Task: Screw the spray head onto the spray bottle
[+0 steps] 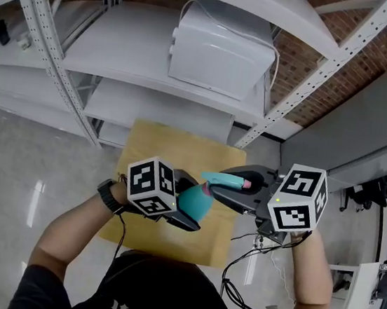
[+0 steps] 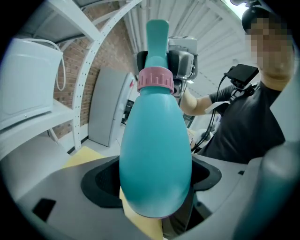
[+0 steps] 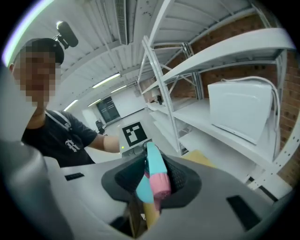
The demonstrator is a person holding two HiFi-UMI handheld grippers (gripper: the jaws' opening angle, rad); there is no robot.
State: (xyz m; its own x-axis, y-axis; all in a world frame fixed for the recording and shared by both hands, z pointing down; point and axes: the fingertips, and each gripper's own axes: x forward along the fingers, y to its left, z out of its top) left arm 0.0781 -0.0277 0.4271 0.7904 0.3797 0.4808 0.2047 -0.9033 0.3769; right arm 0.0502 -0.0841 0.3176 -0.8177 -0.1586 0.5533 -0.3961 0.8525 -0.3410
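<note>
In the head view I hold a teal spray bottle [image 1: 193,201] over a wooden board. My left gripper [image 1: 187,212] is shut on the bottle's body [image 2: 154,159], which fills the left gripper view. A pink collar [image 2: 154,79] sits at the bottle's neck, and the teal spray head [image 2: 157,37] rises above it. My right gripper [image 1: 237,186] comes in from the right and is shut on the spray head [image 1: 224,180]. In the right gripper view the teal head and its pink collar [image 3: 159,183] lie between the jaws. Whether the collar's thread is engaged cannot be made out.
A wooden board [image 1: 173,147] lies on the pale floor below the grippers. Behind it stands a white metal rack [image 1: 64,62] with a white box [image 1: 221,48] on a shelf. Cables [image 1: 249,271] trail at the right. A grey cabinet [image 2: 105,108] stands by the brick wall.
</note>
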